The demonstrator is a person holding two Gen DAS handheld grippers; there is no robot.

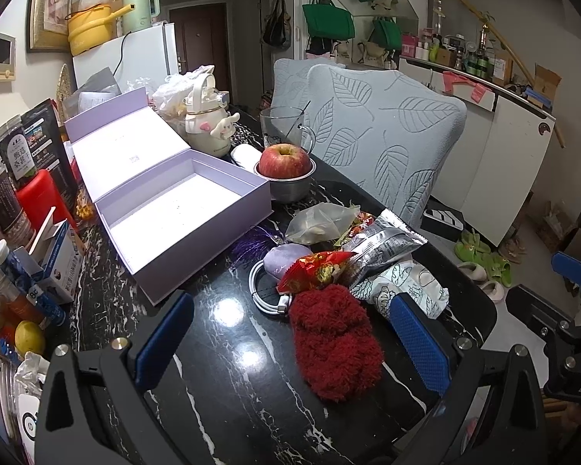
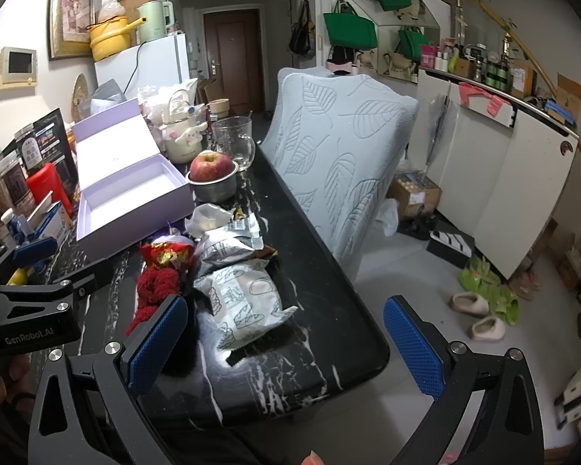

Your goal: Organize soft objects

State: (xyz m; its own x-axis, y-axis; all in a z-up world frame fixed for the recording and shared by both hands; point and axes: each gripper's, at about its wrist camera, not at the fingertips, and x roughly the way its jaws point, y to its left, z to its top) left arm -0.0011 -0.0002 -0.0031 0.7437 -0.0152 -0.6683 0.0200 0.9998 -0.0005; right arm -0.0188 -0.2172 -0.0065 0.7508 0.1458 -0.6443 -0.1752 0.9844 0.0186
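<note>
A fluffy dark red sock (image 1: 335, 345) lies on the black marble table (image 1: 228, 387), between the open fingers of my left gripper (image 1: 290, 333); it also shows in the right wrist view (image 2: 155, 286). Behind it lie a red foil packet (image 1: 313, 269), a purple soft pouch (image 1: 284, 257), a silver snack bag (image 1: 383, 244) and a white bread-print bag (image 2: 248, 302). An open, empty lilac box (image 1: 182, 209) stands to the left. My right gripper (image 2: 282, 333) is open and empty over the table's near right edge.
An apple in a steel bowl (image 1: 286, 170), a glass mug (image 1: 286, 126) and a white kettle (image 1: 209, 120) stand behind the box. Bottles and cartons (image 1: 23, 213) crowd the left edge. A leaf-print chair (image 1: 383, 147) stands at the right. A white cable (image 1: 267, 290) lies by the sock.
</note>
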